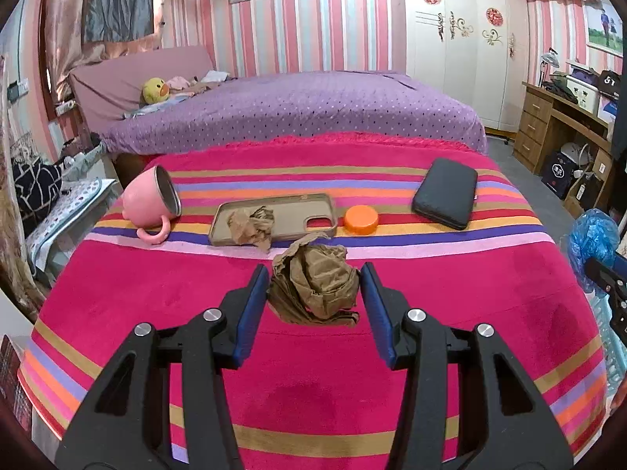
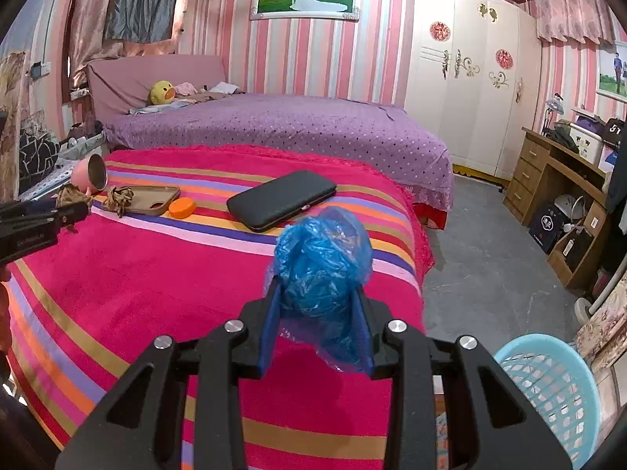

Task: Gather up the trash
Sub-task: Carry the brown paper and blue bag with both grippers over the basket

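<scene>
A crumpled brown paper ball [image 1: 315,280] lies on the striped red blanket [image 1: 156,293]. My left gripper [image 1: 315,274] is open, its blue pads either side of the ball, not pressing it. A second crumpled brown paper [image 1: 250,225] lies on a brown phone case [image 1: 298,207]. My right gripper [image 2: 317,293] is shut on a crumpled blue plastic bag [image 2: 323,258], held above the blanket's right edge. A light blue mesh basket [image 2: 556,387] stands on the floor at the lower right. The bag also shows in the left wrist view [image 1: 593,239].
A pink mug [image 1: 151,201] lies on its side at the left. An orange lid [image 1: 361,219] and a black wallet case [image 1: 446,192] lie on the blanket. A purple bed [image 1: 294,105] is behind; a wooden desk [image 2: 556,196] stands at the right.
</scene>
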`<state>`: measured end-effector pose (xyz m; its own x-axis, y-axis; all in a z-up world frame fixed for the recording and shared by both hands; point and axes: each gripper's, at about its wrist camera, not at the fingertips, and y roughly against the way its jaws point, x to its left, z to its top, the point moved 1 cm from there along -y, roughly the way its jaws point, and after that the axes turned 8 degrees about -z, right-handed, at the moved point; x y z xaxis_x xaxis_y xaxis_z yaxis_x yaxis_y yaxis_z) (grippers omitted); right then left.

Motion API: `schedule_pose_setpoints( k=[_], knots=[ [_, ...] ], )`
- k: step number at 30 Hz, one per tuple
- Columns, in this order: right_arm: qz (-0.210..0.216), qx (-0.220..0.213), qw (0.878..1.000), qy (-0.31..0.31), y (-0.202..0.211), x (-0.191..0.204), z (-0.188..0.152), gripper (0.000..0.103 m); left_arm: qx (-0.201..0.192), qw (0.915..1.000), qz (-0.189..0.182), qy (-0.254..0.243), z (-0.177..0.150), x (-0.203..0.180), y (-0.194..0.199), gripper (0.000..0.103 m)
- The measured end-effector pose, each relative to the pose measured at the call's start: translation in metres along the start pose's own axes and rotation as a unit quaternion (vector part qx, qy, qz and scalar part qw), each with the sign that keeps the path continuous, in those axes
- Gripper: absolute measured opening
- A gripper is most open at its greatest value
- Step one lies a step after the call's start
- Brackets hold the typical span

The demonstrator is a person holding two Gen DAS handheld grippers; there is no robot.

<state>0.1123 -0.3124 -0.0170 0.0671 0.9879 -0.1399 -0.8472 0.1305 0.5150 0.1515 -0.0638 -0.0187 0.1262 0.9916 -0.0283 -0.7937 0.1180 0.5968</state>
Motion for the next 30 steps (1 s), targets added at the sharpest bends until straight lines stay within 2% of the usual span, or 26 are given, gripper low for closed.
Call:
schedule_pose_setpoints(
  k=[6, 12, 17, 30],
  knots=[
    [0.002, -0.009, 0.999, -0.036, 0.008, -0.034, -0.002, 0.034, -0.004, 0.9999, -0.007, -0.010, -0.004, -0.034, 0.007, 0.047],
    [-0.011, -0.015, 0.999, -0.046, 0.020, -0.069, -0.009, 0.034, -0.019, 0.9990, -0.024, -0.032, -0.007, -0.085, 0.014, 0.048],
    [-0.034, -0.012, 0.998, -0.044, 0.029, -0.102, -0.022, 0.034, -0.018, 0.9976, -0.050, -0.044, -0.014, -0.129, 0.015, 0.048],
    [-0.110, 0.012, 0.990, -0.092, 0.043, -0.223, -0.071, 0.034, -0.008, 0.9890, -0.114, -0.094, -0.040, -0.255, 0.021, 0.049]
  ],
)
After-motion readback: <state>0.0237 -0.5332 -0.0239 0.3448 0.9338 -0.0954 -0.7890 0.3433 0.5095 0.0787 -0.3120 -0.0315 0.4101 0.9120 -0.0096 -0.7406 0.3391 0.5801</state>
